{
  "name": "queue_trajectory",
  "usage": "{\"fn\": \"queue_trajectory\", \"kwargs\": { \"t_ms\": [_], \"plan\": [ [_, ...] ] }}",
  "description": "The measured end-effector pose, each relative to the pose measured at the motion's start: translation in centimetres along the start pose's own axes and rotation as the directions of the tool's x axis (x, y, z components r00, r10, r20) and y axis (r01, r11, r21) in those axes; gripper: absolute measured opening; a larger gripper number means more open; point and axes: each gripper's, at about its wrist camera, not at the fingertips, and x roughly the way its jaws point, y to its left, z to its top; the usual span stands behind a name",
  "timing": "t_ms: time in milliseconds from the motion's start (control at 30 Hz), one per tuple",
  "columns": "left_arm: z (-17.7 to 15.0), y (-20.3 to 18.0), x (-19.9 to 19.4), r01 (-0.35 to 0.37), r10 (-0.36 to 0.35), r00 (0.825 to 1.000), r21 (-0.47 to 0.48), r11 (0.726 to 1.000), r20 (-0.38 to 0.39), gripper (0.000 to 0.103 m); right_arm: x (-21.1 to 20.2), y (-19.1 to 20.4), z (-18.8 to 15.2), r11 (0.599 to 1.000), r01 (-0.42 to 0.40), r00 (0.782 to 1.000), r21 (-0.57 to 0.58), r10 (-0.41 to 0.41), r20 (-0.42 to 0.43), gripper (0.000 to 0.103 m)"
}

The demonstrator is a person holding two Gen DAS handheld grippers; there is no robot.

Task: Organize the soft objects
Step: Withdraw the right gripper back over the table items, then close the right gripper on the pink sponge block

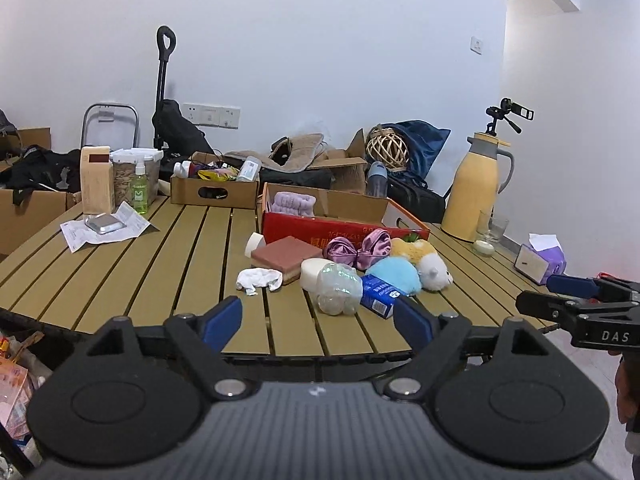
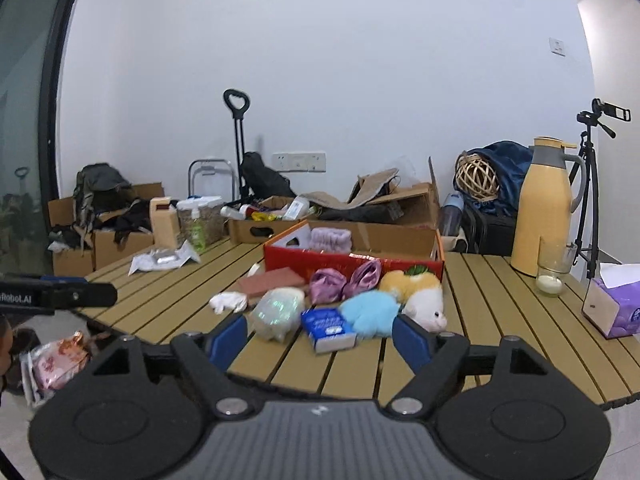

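Both the left gripper [image 1: 318,317] and the right gripper [image 2: 320,338] stand wide open and empty at the bottom of their frames. Mid-frame, the blue plush [image 2: 370,312], orange plush [image 2: 416,288] and white sock [image 1: 258,279] lie unsorted before the red box [image 1: 340,229], which already holds a lilac cloth [image 1: 294,203].

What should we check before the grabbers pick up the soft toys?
1. Left gripper open, nothing between its fingers: ok.
2. Right gripper open and empty: ok.
3. Red box open on top, with room inside: ok.
4. Blue plush and the yellow and white plush lie in front of the box, nothing on top of them: ok.
5. Blue carton touches the blue plush, may get bumped: not ok.
6. Whether the crumpled plastic bottle counts as soft: cannot tell.
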Motion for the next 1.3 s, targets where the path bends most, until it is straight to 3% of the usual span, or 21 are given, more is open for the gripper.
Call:
{"fn": "queue_trajectory", "kwargs": {
  "t_ms": [100, 267, 567, 733, 967, 1167, 1300],
  "plan": [
    [0.1, -0.2, -0.4, 0.004, -0.004, 1.0, 0.006, 1.0, 0.015, 0.085, -0.7, 0.5, 0.0, 0.999, 0.029, 1.0, -0.021, -0.029, 0.008, 0.079],
    [0.2, 0.0, 0.3, 0.004, -0.004, 1.0, 0.001, 1.0, 0.008, 0.085, -1.3, 1.1, 0.2, 0.999, 0.012, 1.0, -0.032, -0.011, 0.027, 0.079],
    [0.0, 1.8, 5.1, -0.022, 0.02, 0.998, -0.029, 0.999, -0.059, 0.084, 2.1, 1.2, 0.0, 1.0, 0.003, 1.0, -0.001, -0.003, 0.031, 0.078],
    [1.3, 2.7, 9.5, -0.024, 0.022, 0.997, -0.028, 0.999, -0.073, 0.083, 6.3, 0.7, 1.2, 0.999, -0.035, 0.999, 0.015, 0.035, 0.004, 0.077],
    [3.0, 4.8, 16.3, -0.036, 0.029, 0.993, -0.055, 0.998, -0.114, 0.071, 14.6, 0.7, 3.2, 0.995, -0.097, 0.993, 0.0, 0.097, -0.063, 0.069],
    [4.3, 6.8, 21.9, -0.023, 0.002, 0.987, -0.134, 0.991, -0.158, 0.062, 21.8, 0.9, 4.8, 0.988, -0.148, 0.981, -0.033, 0.143, -0.134, 0.06],
    [4.4, 8.4, 25.5, -0.002, -0.051, 0.975, -0.234, 0.972, -0.218, 0.045, 26.9, 1.0, 6.1, 0.979, -0.197, 0.966, -0.041, 0.187, -0.179, 0.054]
  ]
}}
